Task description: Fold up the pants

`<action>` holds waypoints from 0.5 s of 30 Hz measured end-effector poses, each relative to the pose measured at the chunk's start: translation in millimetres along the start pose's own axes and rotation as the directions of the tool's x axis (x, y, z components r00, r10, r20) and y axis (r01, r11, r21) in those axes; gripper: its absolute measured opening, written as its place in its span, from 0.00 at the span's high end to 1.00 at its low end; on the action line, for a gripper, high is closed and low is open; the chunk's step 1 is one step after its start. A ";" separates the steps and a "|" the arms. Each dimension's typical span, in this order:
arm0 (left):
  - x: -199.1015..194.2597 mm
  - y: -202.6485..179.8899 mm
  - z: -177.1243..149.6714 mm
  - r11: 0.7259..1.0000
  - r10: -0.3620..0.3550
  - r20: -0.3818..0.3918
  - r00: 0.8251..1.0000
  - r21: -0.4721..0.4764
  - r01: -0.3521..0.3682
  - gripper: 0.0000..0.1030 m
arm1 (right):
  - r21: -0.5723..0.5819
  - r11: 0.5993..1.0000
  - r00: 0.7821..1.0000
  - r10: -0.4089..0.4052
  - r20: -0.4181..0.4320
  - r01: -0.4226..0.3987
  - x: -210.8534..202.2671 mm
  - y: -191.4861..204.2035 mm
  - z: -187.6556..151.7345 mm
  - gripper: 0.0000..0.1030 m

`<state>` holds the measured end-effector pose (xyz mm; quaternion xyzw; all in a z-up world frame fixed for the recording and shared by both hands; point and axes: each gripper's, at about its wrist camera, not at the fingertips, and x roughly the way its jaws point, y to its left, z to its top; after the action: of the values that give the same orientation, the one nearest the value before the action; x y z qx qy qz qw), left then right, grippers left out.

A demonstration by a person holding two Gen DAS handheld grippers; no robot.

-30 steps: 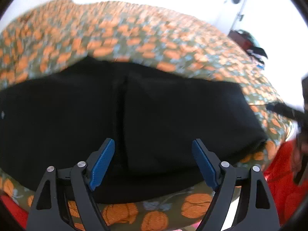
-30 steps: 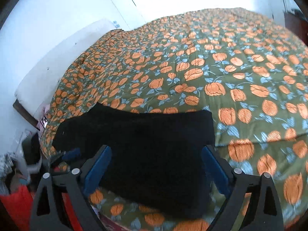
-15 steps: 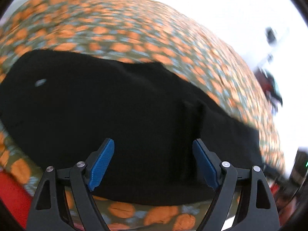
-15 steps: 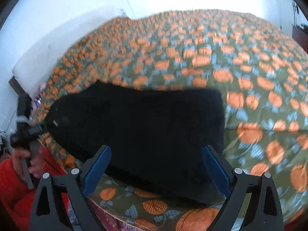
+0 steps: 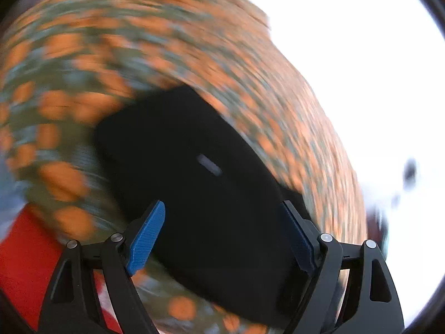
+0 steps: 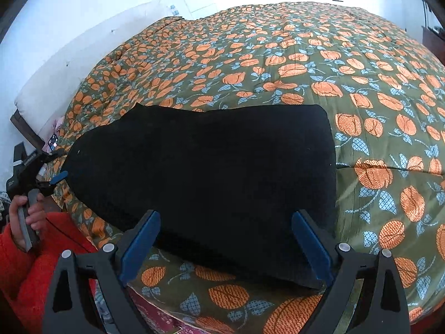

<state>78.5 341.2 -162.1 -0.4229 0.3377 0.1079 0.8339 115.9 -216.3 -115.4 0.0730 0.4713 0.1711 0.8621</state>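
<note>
Black pants (image 6: 211, 172) lie flat on the bed near its front edge, in a wide folded shape. My right gripper (image 6: 225, 246) is open and empty, just above their near edge. My left gripper (image 5: 222, 239) is open and empty over the pants' (image 5: 194, 183) left end; that view is blurred by motion. A small pale tag (image 5: 208, 164) shows on the pants there. The left gripper also shows in the right wrist view (image 6: 51, 179), held by a hand at the pants' left end.
The bed cover (image 6: 306, 64) is olive with orange flowers and stretches far back and right. A white headboard (image 6: 78, 58) stands at the back left. A red sleeve (image 6: 30, 267) is at the lower left. The bed's front edge (image 6: 194, 306) runs under my right gripper.
My left gripper has swung left along the pants to their left end, turning as it went. My right gripper has drawn a little nearer. Both stayed open.
</note>
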 end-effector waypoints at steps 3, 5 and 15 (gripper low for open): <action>-3.8 51.4 16.7 0.979 0.075 0.035 0.997 -0.192 -0.067 0.18 | 0.006 1.000 1.000 0.004 0.001 -0.004 0.7 -0.6 -0.1 0.08; 6.1 71.0 16.4 0.966 0.109 -0.006 0.994 -0.237 -0.107 0.19 | 0.012 1.000 1.000 0.005 0.000 -0.005 2.6 -0.9 0.5 0.08; 35.2 88.4 40.8 0.965 0.053 -0.034 0.998 -0.256 -0.060 0.45 | -0.013 1.000 1.000 -0.001 -0.008 0.001 6.6 3.7 -0.1 0.08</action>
<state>82.9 423.9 -224.1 -0.5190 0.3438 0.1687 0.7642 118.3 -210.5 -119.6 0.0663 0.4736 0.1742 0.8608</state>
